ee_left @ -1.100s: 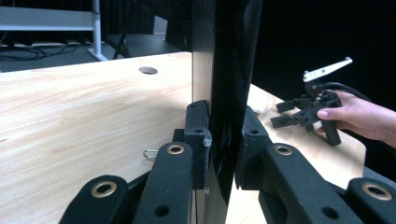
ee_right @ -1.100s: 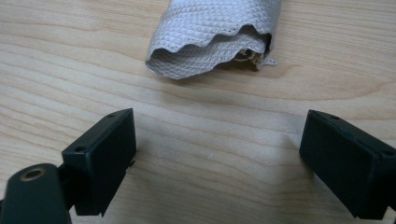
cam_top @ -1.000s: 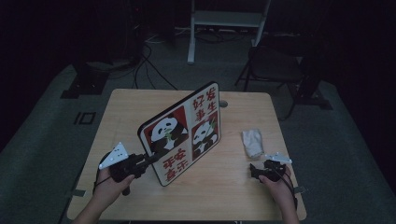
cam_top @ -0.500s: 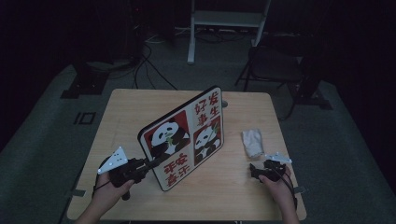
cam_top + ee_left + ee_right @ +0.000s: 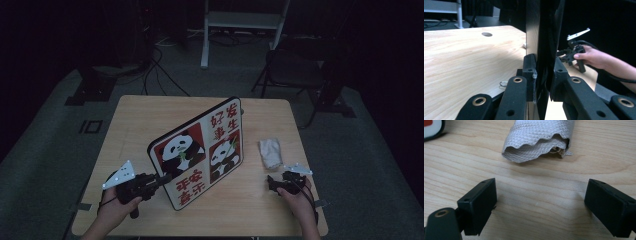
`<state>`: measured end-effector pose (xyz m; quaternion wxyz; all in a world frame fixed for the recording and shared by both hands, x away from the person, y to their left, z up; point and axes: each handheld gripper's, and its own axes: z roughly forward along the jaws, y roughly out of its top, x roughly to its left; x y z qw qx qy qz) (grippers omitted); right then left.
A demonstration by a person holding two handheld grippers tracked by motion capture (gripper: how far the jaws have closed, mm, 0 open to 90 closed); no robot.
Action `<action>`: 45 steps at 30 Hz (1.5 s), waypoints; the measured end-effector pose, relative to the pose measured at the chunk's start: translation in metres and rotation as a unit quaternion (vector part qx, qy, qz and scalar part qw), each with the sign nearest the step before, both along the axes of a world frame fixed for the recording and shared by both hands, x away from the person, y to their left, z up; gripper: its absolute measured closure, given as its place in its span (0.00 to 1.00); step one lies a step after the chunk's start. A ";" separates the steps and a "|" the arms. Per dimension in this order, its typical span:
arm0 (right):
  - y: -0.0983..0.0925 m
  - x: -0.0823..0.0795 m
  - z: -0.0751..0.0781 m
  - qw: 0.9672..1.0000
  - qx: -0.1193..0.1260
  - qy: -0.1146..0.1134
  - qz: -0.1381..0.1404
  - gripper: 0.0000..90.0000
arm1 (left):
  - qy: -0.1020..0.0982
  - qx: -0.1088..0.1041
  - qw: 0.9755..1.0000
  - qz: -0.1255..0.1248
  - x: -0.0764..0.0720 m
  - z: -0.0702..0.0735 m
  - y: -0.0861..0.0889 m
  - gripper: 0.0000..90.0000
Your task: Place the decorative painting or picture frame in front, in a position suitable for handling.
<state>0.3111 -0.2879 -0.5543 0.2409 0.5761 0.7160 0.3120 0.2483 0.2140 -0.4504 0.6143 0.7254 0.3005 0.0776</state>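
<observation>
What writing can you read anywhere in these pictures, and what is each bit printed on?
"好发" over "事生": red characters, top right panel of the panda board, which the left tool holds up on edge.
"平安" over "喜乐": red characters, bottom left panel of the same board.
The two panda panels carry no writing that I can make out.
The folded cloth and the table carry no text.

Waffle-weave cloth point(image 5: 541, 138) (matt wood table point(image 5: 150, 120))

One panda board point(image 5: 200, 152); one folded cloth point(image 5: 270, 152)
</observation>
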 end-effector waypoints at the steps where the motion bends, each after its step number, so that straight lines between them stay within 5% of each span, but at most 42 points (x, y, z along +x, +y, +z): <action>1: 0.000 0.000 0.000 1.000 0.000 0.000 0.000 0.11 | -0.005 -0.002 1.000 0.004 -0.001 -0.001 -0.001 0.87; 15: 0.000 0.000 0.000 1.000 0.000 0.000 0.000 0.11 | -0.001 -0.005 1.000 -0.022 -0.005 -0.002 -0.007 0.87; 26: 0.000 0.000 0.000 1.000 0.000 0.000 0.000 0.12 | -0.028 -0.007 1.000 -0.004 0.004 -0.006 -0.007 0.87; 32: 0.000 0.000 0.000 1.000 0.000 0.000 0.000 0.11 | -0.046 -0.017 0.998 0.033 0.004 0.000 -0.012 0.83; 35: 0.000 0.000 0.000 1.000 0.000 0.000 0.000 0.11 | -0.042 -0.020 0.999 0.015 0.005 -0.002 -0.009 0.87; 45: 0.000 0.000 0.000 1.000 0.000 0.000 0.001 0.11 | -0.044 -0.018 0.999 0.012 0.000 -0.002 -0.009 0.87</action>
